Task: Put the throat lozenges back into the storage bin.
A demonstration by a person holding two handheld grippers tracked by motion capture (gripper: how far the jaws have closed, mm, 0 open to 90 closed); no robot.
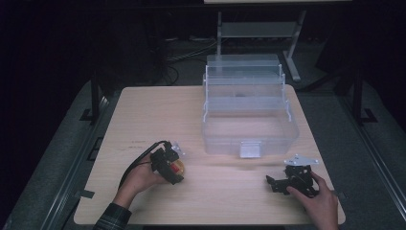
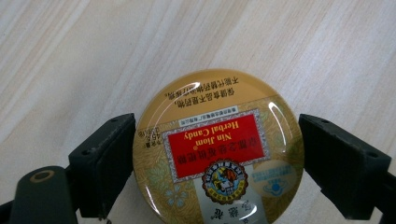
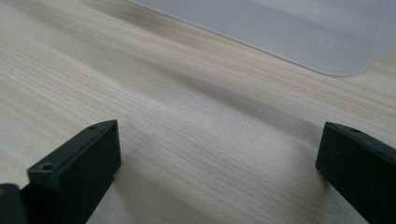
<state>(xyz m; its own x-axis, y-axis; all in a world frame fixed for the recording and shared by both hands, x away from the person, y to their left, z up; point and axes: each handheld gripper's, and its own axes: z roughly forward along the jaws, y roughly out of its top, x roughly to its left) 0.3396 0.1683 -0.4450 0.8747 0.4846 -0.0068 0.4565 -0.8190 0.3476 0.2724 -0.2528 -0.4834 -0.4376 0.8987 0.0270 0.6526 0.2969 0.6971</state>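
A round golden candy tin [image 2: 217, 149] with a red "Herbal Candy" label lies flat on the wooden table [image 1: 143, 110], near its front left. My left gripper [image 2: 217, 135] points down over it, and both black pads [image 2: 109, 163] press against the tin's opposite sides. In the high view the tin [image 1: 177, 168] peeks out from under the left gripper [image 1: 168, 165], which a hand holds. My right gripper [image 1: 274, 183] lies low at the front right, pointing left, held by the other hand. Its jaws [image 3: 219, 163] stand wide apart over bare wood with nothing between them.
A clear plastic toolbox [image 1: 249, 129] with its tiered trays folded open stands at the back right of the table, latch facing the front. Its rounded corner [image 3: 289, 32] lies ahead of the right gripper. A metal stand [image 1: 258, 28] is on the dark floor behind.
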